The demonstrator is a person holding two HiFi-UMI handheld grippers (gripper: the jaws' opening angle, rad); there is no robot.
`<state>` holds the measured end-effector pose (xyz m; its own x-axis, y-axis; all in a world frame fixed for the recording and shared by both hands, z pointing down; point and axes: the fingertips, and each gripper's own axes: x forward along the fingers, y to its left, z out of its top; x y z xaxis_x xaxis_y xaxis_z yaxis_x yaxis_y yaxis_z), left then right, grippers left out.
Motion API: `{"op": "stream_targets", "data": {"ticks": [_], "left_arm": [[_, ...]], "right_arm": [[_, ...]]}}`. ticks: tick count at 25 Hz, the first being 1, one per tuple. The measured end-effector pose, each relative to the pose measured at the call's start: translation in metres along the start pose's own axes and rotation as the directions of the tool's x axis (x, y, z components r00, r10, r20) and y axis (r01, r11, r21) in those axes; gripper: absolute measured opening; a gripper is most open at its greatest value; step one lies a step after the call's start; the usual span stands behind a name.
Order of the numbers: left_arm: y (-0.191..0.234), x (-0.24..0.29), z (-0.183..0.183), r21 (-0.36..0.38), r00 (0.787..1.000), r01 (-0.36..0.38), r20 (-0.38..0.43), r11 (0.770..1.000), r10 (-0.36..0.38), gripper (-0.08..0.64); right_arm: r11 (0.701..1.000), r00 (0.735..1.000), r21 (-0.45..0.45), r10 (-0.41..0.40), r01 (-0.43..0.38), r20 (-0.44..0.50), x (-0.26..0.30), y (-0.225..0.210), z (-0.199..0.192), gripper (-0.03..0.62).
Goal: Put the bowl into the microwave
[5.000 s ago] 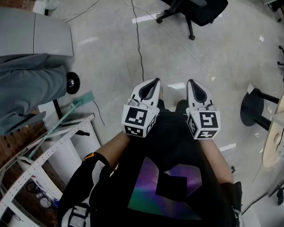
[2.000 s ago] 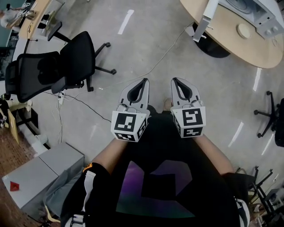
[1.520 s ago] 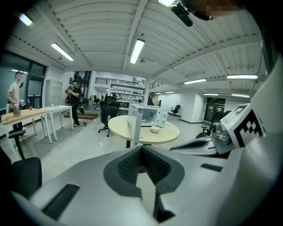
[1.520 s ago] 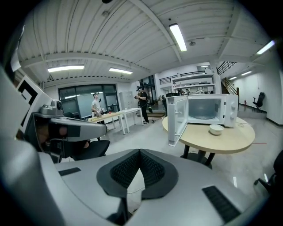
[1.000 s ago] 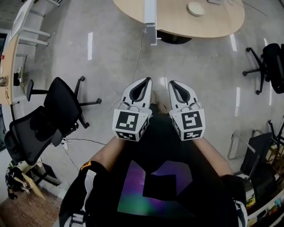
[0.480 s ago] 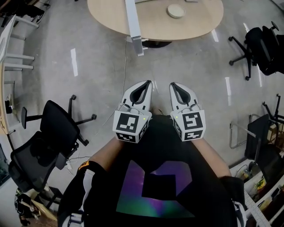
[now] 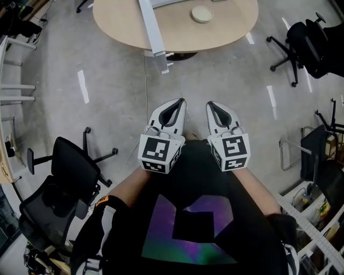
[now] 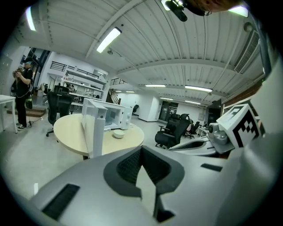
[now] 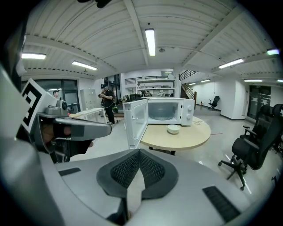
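A small white bowl (image 7: 201, 14) sits on a round wooden table (image 7: 226, 32), also seen as the bowl (image 9: 173, 129) in front of a white microwave (image 9: 170, 110). The microwave's door (image 9: 135, 121) stands wide open and its cavity is empty. From the left gripper view the bowl (image 8: 118, 133) lies beside the microwave (image 8: 110, 117). My left gripper (image 7: 179, 103) and right gripper (image 7: 210, 105) are held side by side in front of the person's torso, over the floor and well short of the table. Both are shut with nothing in them.
Black office chairs stand at the left (image 7: 64, 177) and upper right (image 7: 306, 40) of the floor. A cable (image 7: 144, 80) runs down from the table. Shelving (image 7: 317, 236) is at the lower right. A person (image 8: 22, 97) stands far off to the left.
The view has swung round the room: the round table with the bowl came into sight and slid toward the upper middle. Both grippers stay shut and together by the torso.
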<state>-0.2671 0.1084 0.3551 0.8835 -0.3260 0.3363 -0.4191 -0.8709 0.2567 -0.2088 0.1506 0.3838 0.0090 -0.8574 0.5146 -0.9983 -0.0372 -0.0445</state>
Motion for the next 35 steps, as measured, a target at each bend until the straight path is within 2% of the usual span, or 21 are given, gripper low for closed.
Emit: {"op": "stream_targets", "data": {"ticks": [7,17,28,35], "left_arm": [[0.007,-0.003,-0.008,-0.032,0.999,0.051,0.017,0.998,-0.050,0.046],[0.023,-0.010,-0.013,-0.050,0.999,0.045,0.017,0.998,-0.044,0.046],[0.015,0.020,-0.002,-0.041,1.000,0.006,0.015,0.999,-0.005,0.046],[-0.002,0.055,0.002,-0.036,1.000,-0.011,-0.010,0.999,0.011,0.046]], "right_arm": [[0.999,0.999,-0.010,-0.042,0.042,-0.027,0.003,0.008,-0.006,0.015],[0.999,0.998,-0.011,-0.051,0.051,-0.038,0.010,0.020,-0.010,0.015],[1.000,1.000,0.001,-0.014,0.014,-0.019,0.017,-0.010,-0.004,0.015],[1.000,1.000,0.019,0.005,-0.005,-0.018,0.020,-0.051,-0.007,0.015]]}}
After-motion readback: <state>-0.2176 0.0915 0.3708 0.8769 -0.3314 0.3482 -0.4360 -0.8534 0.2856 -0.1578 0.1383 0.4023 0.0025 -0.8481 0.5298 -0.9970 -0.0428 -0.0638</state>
